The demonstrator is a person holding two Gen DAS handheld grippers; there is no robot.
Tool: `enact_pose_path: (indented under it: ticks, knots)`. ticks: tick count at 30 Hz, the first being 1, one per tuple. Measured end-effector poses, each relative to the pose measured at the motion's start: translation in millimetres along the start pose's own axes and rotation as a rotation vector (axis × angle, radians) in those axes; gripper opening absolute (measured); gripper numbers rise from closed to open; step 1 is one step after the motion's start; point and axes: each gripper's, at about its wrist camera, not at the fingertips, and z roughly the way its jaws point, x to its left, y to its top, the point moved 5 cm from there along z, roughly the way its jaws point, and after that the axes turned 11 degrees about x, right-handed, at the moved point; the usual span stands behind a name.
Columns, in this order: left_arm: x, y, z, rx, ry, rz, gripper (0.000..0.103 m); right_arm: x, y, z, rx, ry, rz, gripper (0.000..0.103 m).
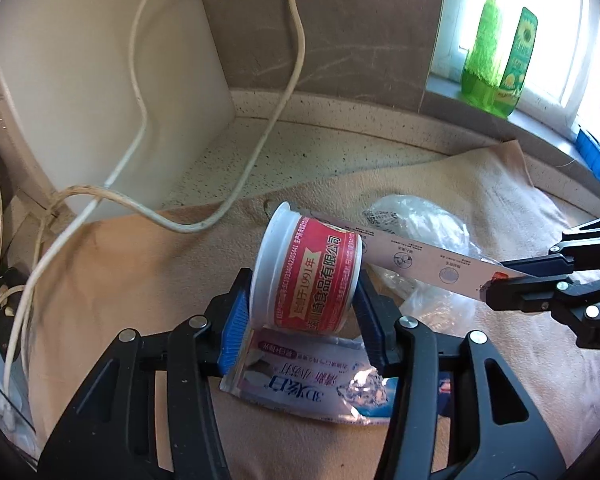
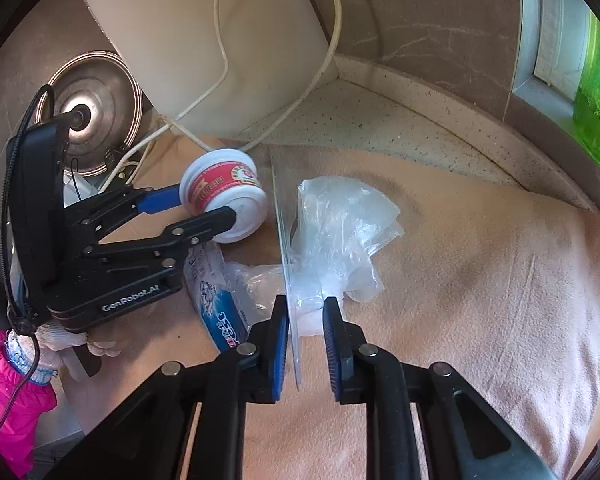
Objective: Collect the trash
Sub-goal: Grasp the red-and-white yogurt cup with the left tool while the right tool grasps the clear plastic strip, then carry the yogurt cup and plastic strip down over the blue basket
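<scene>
The left tool [image 1: 302, 312] is grasping a small white cup with a red label [image 1: 306, 276]; its blue pads press on both sides of the cup, which lies tilted on its side just above a flat blue-and-white packet [image 1: 300, 384]. The right tool [image 2: 306, 344] is clenched on a thin flat card [image 2: 286, 280], held edge-on between its pads, and the far end of the card reaches the cup. A crumpled clear plastic bag [image 2: 340, 232] lies just right of the card, on the beige cloth [image 2: 480, 280] that covers the tabletop [image 1: 300, 148]. At the far left, a white board [image 1: 100, 80] leans on the wall, with white cables [image 1: 220, 216] in front.
</scene>
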Motion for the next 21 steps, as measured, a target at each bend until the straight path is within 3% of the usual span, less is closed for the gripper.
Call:
enact_pose_path:
  ticks: [11,21]
  knots:
    - [12,-31,-57,-0.08,-0.016,-0.013,0.049,24,-26,-26,-0.076,-0.018,-0.016,0.015]
    - [14,-88,-116,-0.125,-0.022,-0.041,0.049,47,-76,-61,-0.124,0.032,-0.001,0.015]
